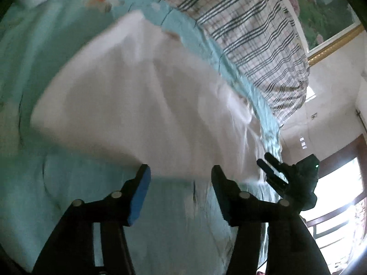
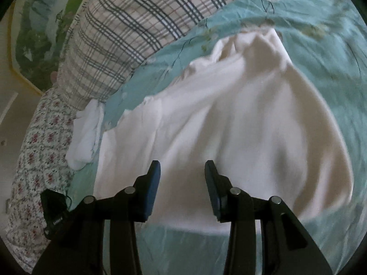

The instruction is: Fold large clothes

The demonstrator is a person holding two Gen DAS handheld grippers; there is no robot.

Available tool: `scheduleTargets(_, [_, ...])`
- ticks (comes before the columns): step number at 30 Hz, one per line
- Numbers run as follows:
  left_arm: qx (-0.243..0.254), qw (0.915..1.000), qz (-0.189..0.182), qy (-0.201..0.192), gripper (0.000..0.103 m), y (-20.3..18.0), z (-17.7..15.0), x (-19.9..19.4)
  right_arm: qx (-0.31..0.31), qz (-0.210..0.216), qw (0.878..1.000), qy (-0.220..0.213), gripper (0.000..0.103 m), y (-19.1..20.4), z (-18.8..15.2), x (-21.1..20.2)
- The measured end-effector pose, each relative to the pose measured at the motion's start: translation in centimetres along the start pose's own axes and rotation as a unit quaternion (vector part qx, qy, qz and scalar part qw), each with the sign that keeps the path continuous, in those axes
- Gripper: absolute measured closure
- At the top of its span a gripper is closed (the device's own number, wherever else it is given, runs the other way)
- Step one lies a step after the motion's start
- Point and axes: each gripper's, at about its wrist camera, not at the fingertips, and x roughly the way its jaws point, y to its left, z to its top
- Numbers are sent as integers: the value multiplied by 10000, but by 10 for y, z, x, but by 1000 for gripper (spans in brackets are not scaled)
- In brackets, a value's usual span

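White garment (image 2: 229, 119) lies just beyond the right gripper (image 2: 182, 167).

- Left gripper (image 1: 181, 171): two black fingers are fitted, each lined with a blue pad (image 1: 140, 197) on its inner face.
- Round silver pivot pins (image 1: 116, 194) are seen on the black linkage arms.
- Right gripper (image 2: 182, 167): the same black build is noted, with darker blue pads (image 2: 151, 190) and silver pins (image 2: 234, 191).
- A small green light (image 1: 316, 166) is observed on the right gripper's black body in the left wrist view.
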Motion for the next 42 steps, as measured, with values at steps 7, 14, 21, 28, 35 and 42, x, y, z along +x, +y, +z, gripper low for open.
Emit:
scheduleTargets(7, [-379,9992,-10,92,41,13,-22,7,-40,53,9999,90,62,13,-19,-5])
scheduleTargets(14, [-860,9948,135,-533,39,34,4,6,-89,86,9998,177,62,21,-24,5])
scheduleTargets(21, [-1076,9869,548,-1067,43,42,34,13,-565,15,9980,277,63,55,-8,41])
scheduleTargets(28, [-996,9871,596,-1099,94,46,45,13,-1261,-634,9881,610,80,84,13,102])
scheduleTargets(35, [148,9896,388,-1376,96,-29,56,-9,-1210,-470,9877,870,82,62,7,119])
scheduleTargets(42, [1693,9785,231,-1153,96,-139,51,16,312,812,9905,1062,80,16,26,83])
